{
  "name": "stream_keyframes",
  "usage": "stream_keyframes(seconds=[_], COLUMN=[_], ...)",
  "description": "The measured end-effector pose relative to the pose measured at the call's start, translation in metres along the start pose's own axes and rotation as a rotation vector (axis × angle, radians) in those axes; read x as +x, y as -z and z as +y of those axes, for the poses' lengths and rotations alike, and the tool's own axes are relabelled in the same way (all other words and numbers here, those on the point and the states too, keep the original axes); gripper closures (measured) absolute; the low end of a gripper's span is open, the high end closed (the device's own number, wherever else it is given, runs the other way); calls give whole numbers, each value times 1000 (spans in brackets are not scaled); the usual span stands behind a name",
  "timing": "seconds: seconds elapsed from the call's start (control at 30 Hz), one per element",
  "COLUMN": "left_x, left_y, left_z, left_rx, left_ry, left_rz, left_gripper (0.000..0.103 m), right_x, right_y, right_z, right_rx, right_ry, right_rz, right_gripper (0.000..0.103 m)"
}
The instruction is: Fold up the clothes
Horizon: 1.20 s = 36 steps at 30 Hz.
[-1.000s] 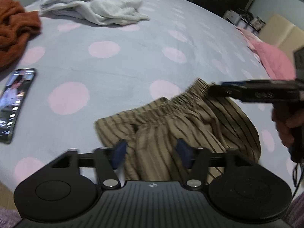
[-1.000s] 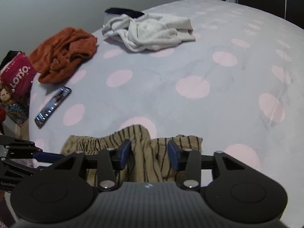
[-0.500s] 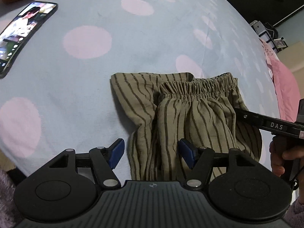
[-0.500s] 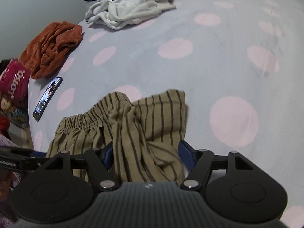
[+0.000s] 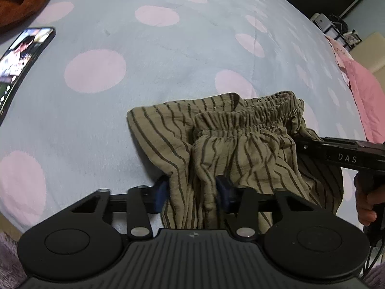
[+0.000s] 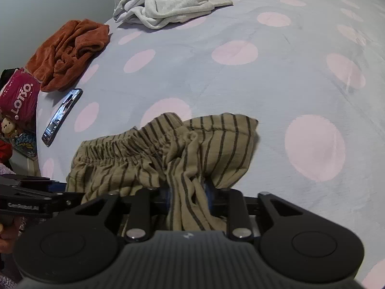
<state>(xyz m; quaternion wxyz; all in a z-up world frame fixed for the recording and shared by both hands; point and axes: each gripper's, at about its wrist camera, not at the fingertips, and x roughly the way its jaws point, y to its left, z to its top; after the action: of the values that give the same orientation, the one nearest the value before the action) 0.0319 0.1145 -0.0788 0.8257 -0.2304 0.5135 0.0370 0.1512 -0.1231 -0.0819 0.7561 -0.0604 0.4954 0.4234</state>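
Olive striped shorts (image 5: 240,139) with a gathered elastic waistband lie crumpled on the grey-blue bedspread with pink dots (image 5: 168,55). My left gripper (image 5: 192,192) sits at their near edge. Its jaws are closing, and the blue pads pinch a bunched fold of the striped fabric. In the right wrist view the shorts (image 6: 149,159) spread out to the left. My right gripper (image 6: 189,195) grips another bunched fold at the near edge as its jaws close. The right gripper's black body (image 5: 336,155) reaches in from the right, held by a hand (image 5: 365,200).
A lit phone (image 5: 21,55) lies on the bed at the left. An orange garment (image 6: 69,53) and a white garment (image 6: 173,2) lie farther back. A pink cloth (image 5: 361,91) lies at the right edge. A pink bag (image 6: 19,96) stands beside the bed.
Both grippers came down onto the shorts. Their jaws went from wide open to pinched on bunched fabric at the near edge.
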Motion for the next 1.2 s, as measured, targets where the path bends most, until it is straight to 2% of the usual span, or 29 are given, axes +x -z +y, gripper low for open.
stream_keyframes(seconds=[0.07,0.13,0.43,0.63,0.77,0.9,1.07,1.2], left_x=[-3,-6,-34,-58,-72,-85,-95,-99], left_y=[0,1,4,-1,-7,-10,-17,-19], left_z=[-3,-7,-31,-63,-105,-155,-238,-321], left_rx=[21,44,148,224,313,412,531,598], left_ry=[8,5,44,142,226,317,455,593], left_rz=[-4,-13,-95,-148,-175,-169,-124,-64], left_gripper=[91,94,97,98,98,98,98,98], right_x=[-3,-7,-50,-105,-156,-212,-297,-376], right_y=[0,0,7,21,35,50,71,86], right_z=[3,5,18,14,10,2,-19,-46], right_rx=[-2,-4,-22,15,59,105,176,213], right_ry=[-3,-3,29,88,145,208,299,425], right_rz=[-8,-18,-109,-224,-324,-407,-481,-495], right_gripper=[84,85,88,88,88,88,88,88])
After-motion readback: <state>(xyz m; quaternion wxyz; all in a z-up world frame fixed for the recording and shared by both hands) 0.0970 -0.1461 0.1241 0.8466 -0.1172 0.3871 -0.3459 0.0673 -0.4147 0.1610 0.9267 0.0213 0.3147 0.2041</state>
